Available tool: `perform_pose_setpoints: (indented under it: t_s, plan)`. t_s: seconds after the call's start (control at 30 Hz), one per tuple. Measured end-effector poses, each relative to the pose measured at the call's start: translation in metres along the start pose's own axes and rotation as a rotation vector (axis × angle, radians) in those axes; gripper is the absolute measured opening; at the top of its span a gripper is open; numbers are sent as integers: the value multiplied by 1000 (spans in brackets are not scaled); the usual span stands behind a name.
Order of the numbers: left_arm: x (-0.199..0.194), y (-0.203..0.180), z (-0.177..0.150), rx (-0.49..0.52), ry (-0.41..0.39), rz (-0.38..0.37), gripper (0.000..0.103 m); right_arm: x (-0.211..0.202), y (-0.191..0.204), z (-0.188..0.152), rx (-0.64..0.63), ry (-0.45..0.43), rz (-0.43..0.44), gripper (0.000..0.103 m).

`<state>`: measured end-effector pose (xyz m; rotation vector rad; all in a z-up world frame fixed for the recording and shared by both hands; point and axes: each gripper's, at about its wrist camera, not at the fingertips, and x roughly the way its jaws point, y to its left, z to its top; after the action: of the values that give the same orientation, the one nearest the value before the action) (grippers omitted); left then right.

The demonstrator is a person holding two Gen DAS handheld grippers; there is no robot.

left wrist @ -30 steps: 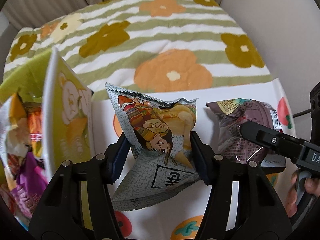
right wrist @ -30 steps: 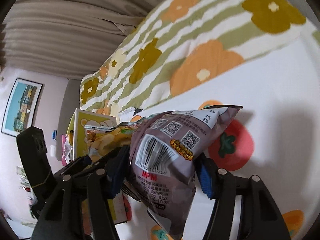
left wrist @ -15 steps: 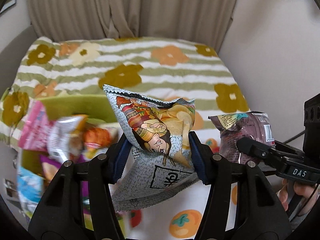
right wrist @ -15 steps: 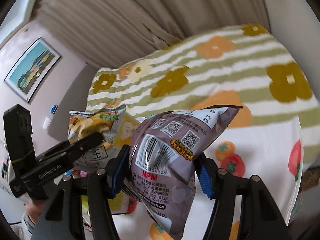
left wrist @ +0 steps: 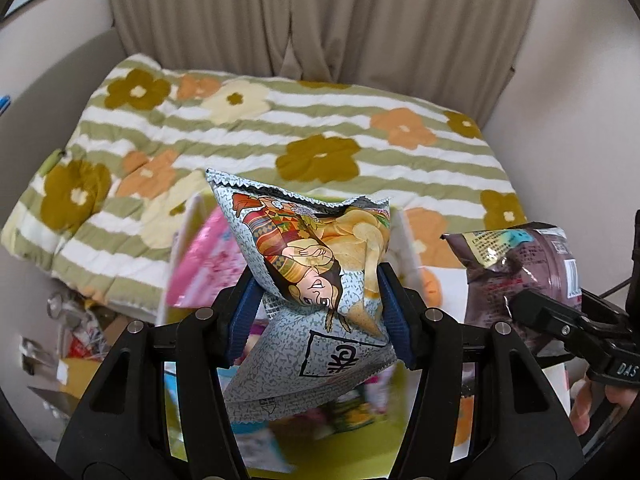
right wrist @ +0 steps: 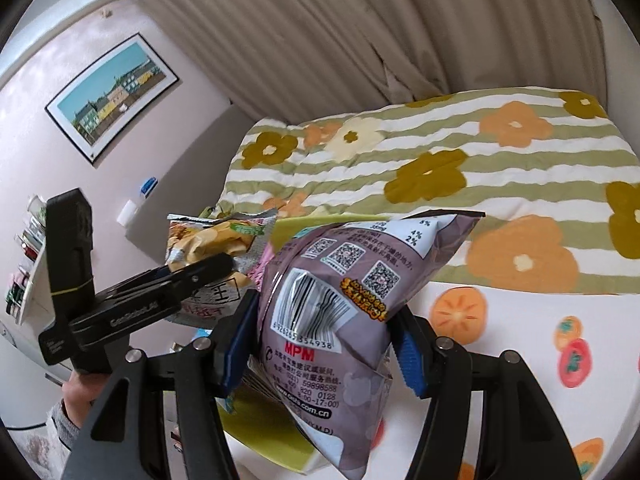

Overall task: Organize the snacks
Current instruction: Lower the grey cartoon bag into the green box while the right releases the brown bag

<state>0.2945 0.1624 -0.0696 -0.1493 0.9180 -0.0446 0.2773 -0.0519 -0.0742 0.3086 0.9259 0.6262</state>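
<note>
My left gripper (left wrist: 318, 312) is shut on a grey chip bag (left wrist: 316, 280) with a cartoon figure and holds it above a green-lined snack box (left wrist: 320, 452) with several packets inside. My right gripper (right wrist: 324, 344) is shut on a purple snack bag (right wrist: 340, 304) with a barcode, held in the air. The purple bag also shows at the right of the left wrist view (left wrist: 520, 264). The grey chip bag also shows at the left of the right wrist view (right wrist: 212, 248), over the box (right wrist: 264, 428).
A bed with a green-striped flower quilt (left wrist: 280, 136) lies behind the box. A white cloth with fruit prints (right wrist: 520, 340) covers the surface on the right. Curtains (left wrist: 320, 20) hang at the back. Clutter (left wrist: 72, 332) lies on the floor at the left.
Both grippers have risen with their bags and swung left. The left gripper's bag now sits over the snack box, which was at its left before.
</note>
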Motion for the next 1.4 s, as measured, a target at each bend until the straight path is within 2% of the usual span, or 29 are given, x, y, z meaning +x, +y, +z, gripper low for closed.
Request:
perform_pose_setpoints:
  t_s: [0.07, 0.13, 0.2, 0.27, 0.47, 0.67, 0.9, 0.97, 1.0, 1.03, 1.17, 1.4]
  plan:
    - [6, 14, 0, -3, 11, -18, 54, 10, 9, -2, 0, 8, -6, 57]
    - [11, 24, -1, 11, 31, -30, 66, 20, 15, -5, 6, 18, -20, 57]
    - [12, 31, -3, 29, 35, -23, 103, 26, 21, -10, 8, 27, -37, 57]
    - [5, 38, -7, 33, 5, -36, 103, 32, 29, -13, 3, 34, -60, 57]
    - [-6, 66, -16, 24, 22, -106, 103, 31, 54, -30, -50, 35, -149, 57]
    - [-11, 74, -22, 50, 26, -130, 103, 36, 78, -42, -90, 60, -203, 57]
    - [-12, 82, -25, 63, 25, -113, 103, 62, 95, -48, -132, 146, -231, 60]
    - [-10, 83, -26, 58, 28, -102, 103, 71, 96, -50, -155, 173, -242, 69]
    - [-9, 84, -27, 56, 31, -96, 103, 73, 97, -51, -175, 170, -264, 85]
    - [-9, 84, -28, 52, 32, -91, 103, 73, 98, -53, -192, 165, -277, 98]
    - [-11, 83, -37, 26, 33, -72, 103, 67, 98, -59, -246, 120, -307, 100]
    - [-38, 66, -60, 6, 10, -32, 103, 36, 90, -65, -251, 78, -276, 100]
